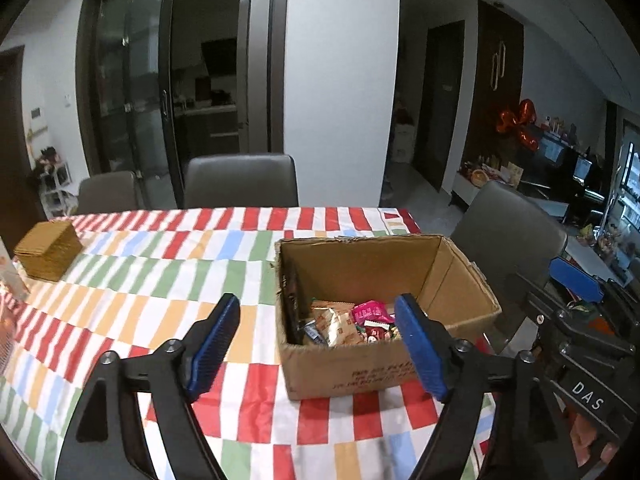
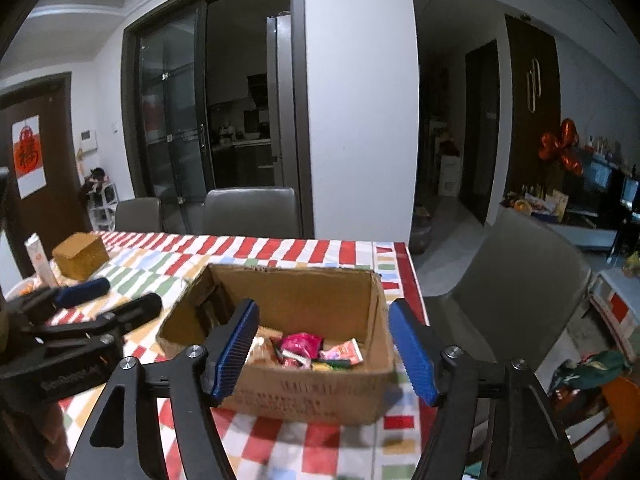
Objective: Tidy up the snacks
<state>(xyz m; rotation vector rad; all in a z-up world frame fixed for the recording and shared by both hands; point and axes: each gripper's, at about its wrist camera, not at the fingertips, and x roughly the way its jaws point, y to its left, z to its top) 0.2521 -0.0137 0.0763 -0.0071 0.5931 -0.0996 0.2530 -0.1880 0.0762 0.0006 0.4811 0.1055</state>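
Snacks (image 1: 352, 322) lie heaped in the bottom of an open cardboard box (image 1: 360, 264) that stands near the right edge of a striped cloth (image 1: 160, 280). The left gripper (image 1: 320, 344) and the right gripper (image 2: 324, 348) hover before the box, both released, nothing between their blue pads.

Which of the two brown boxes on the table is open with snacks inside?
The big cardboard box by the table's right edge: its top is open and wrapped snacks lie inside. The small tan box at the far left is closed.
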